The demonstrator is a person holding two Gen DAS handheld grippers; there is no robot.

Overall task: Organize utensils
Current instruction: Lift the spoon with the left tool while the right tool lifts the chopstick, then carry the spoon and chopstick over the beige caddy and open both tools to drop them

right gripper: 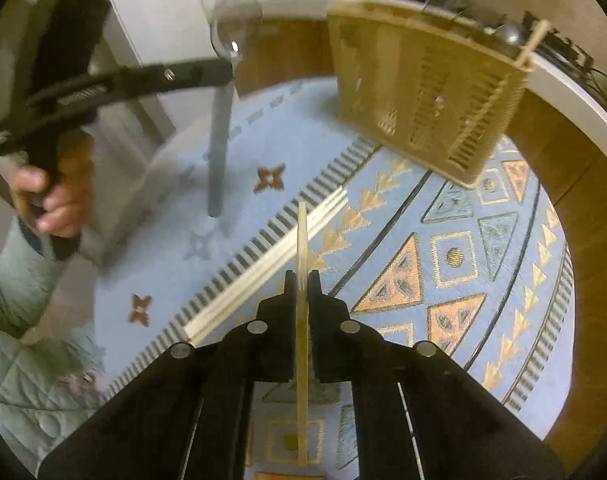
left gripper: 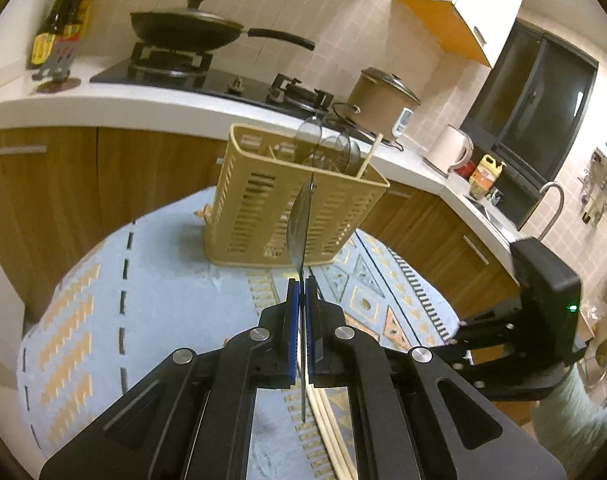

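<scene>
Chopsticks (right gripper: 263, 268) lie on the patterned surface (right gripper: 483, 320) near the beige caddy (left gripper: 291, 204); left tool (left gripper: 302, 292) clamps a clear spoon (left gripper: 299, 220), right tool (right gripper: 302, 280) grips one wooden chopstick (right gripper: 302, 340).

Round counter (right gripper: 455, 364) is covered by a light blue patterned cloth (left gripper: 163, 280) with orange and tan geometric motifs. Standing directly on it: one beige slotted utensil basket (left gripper: 279, 204), upright near the far edge. Lying on it: loose wooden chopsticks (right gripper: 263, 268), side by side.
</scene>
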